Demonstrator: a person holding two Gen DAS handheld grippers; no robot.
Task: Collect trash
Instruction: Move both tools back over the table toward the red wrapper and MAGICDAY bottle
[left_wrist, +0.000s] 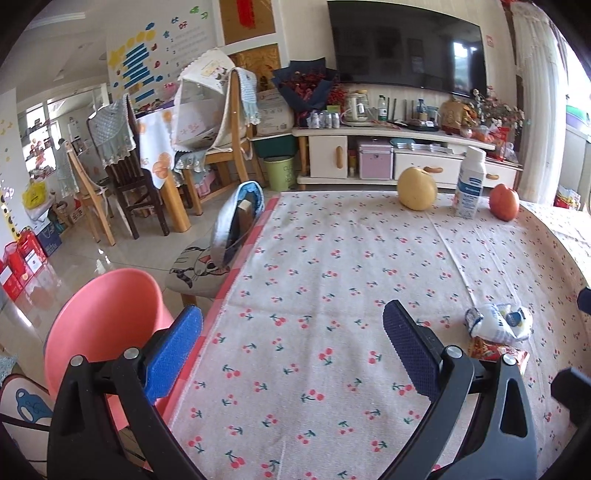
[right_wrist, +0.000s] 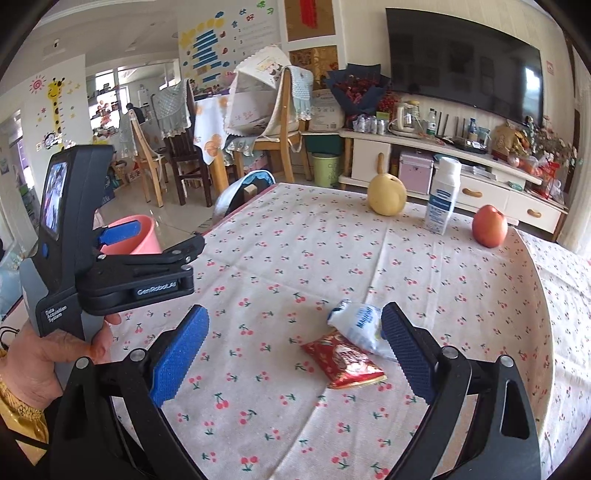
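Note:
A crumpled white and blue wrapper (right_wrist: 360, 326) and a red snack packet (right_wrist: 343, 360) lie on the cherry-print tablecloth (right_wrist: 295, 258), between and just ahead of my open right gripper (right_wrist: 293, 356). In the left wrist view the wrapper (left_wrist: 498, 321) and the red packet (left_wrist: 495, 350) lie to the right of my open, empty left gripper (left_wrist: 291, 354), which hovers over the table's left edge. A pink bin (left_wrist: 107, 317) stands on the floor left of the table, also in the right wrist view (right_wrist: 136, 236) behind the left gripper.
A yellow pear (right_wrist: 386, 195), an upright white bottle (right_wrist: 443, 195) and a red apple (right_wrist: 489, 225) stand at the table's far side. A stool with a cat cushion (left_wrist: 199, 269) and a leaning bag (left_wrist: 236, 221) sit beside the table. Chairs and a TV cabinet stand beyond.

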